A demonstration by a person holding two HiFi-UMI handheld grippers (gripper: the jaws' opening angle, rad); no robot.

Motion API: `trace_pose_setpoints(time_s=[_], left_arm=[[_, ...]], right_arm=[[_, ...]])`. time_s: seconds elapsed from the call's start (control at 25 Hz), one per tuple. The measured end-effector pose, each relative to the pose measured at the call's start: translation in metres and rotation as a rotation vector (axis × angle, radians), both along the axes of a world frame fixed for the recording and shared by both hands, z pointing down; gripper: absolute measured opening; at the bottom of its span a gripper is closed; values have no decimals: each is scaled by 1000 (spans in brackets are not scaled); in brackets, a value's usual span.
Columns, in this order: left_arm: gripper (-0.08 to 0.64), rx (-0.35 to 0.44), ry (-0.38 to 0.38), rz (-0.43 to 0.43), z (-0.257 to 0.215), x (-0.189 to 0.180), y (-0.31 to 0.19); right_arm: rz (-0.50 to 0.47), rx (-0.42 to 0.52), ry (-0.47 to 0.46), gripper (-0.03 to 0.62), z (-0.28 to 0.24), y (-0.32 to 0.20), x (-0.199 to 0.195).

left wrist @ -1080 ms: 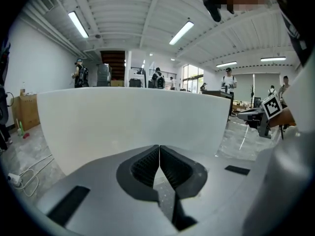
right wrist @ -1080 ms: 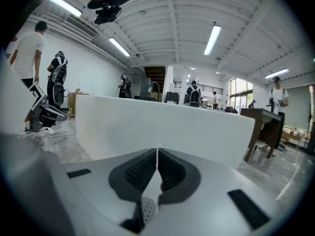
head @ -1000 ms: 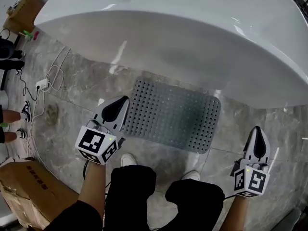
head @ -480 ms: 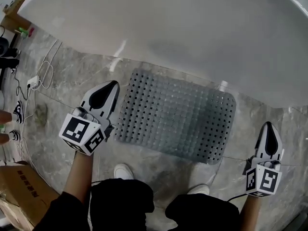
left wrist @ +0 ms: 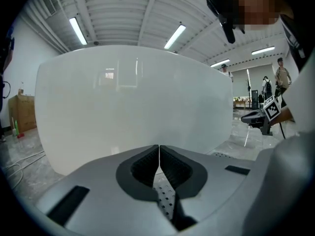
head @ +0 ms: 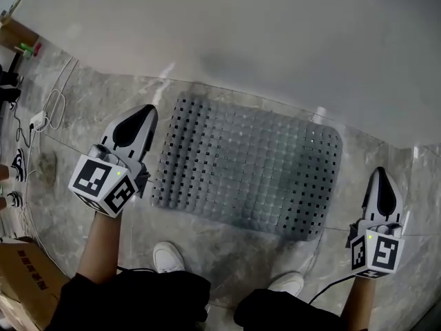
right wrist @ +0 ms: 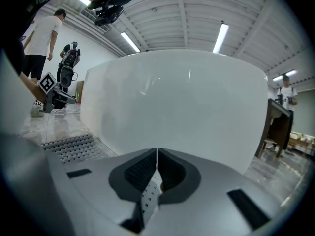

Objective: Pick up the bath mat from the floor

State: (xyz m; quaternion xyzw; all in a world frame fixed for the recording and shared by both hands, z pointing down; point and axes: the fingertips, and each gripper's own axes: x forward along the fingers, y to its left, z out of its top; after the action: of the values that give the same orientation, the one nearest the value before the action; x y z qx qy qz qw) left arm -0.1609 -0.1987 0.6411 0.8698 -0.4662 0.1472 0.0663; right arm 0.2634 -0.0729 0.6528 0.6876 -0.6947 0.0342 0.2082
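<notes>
A grey perforated bath mat (head: pixel 248 167) lies flat on the marble floor against the white bathtub (head: pixel 275 33). My left gripper (head: pixel 146 110) hovers just off the mat's left edge, pointing at the tub, jaws shut with nothing between them. My right gripper (head: pixel 381 172) is past the mat's right end, also shut and empty. In the left gripper view the shut jaws of the left gripper (left wrist: pixel 159 154) face the tub wall (left wrist: pixel 133 112). In the right gripper view the right gripper (right wrist: pixel 157 157) faces the tub, with the mat (right wrist: pixel 71 146) on the floor to its left.
White cables and a power strip (head: pixel 34 119) trail over the floor at the left. A cardboard box (head: pixel 24 281) sits at the lower left. The person's white shoes (head: pixel 169 257) stand just before the mat's near edge. Other people stand far off.
The head view has come closer, so the mat looks larger. The left gripper has drifted left, off the mat's left edge. The right gripper stays beyond the right end. Both stay shut.
</notes>
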Motion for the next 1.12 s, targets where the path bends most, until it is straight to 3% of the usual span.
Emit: trace_pose_setpoints(time_s=[0.16,0.24,0.36,0.44,0.56,0.76,0.96,1.12], left_arm=[[9,-58,-1,-1,7,-2,12],[9,-96,-48,30,23,-1,19],[26,-185,-120,50,65,-5,23],[270,-272,-152,83,93,-4,30],[316,-392,-198,69,130,-13,40],[396,-582,-217,15,185,-35,51],[410,-676,-273,-39,223,-54,53],[410,-746,-252,-49,241,-52,57]], right_arm=[[-22,-56,6,23,5,6,-4],[-34,-92,-22,29,20,7,-9],[-60,-183,-82,167,64,4,-18],[-75,-255,-97,203,88,8,-23],[-75,-399,-139,256,124,23,-25],[17,-622,-330,328,186,51,-21],[29,-708,-253,337,218,55,-22],[68,-804,-248,337,238,59,-20]])
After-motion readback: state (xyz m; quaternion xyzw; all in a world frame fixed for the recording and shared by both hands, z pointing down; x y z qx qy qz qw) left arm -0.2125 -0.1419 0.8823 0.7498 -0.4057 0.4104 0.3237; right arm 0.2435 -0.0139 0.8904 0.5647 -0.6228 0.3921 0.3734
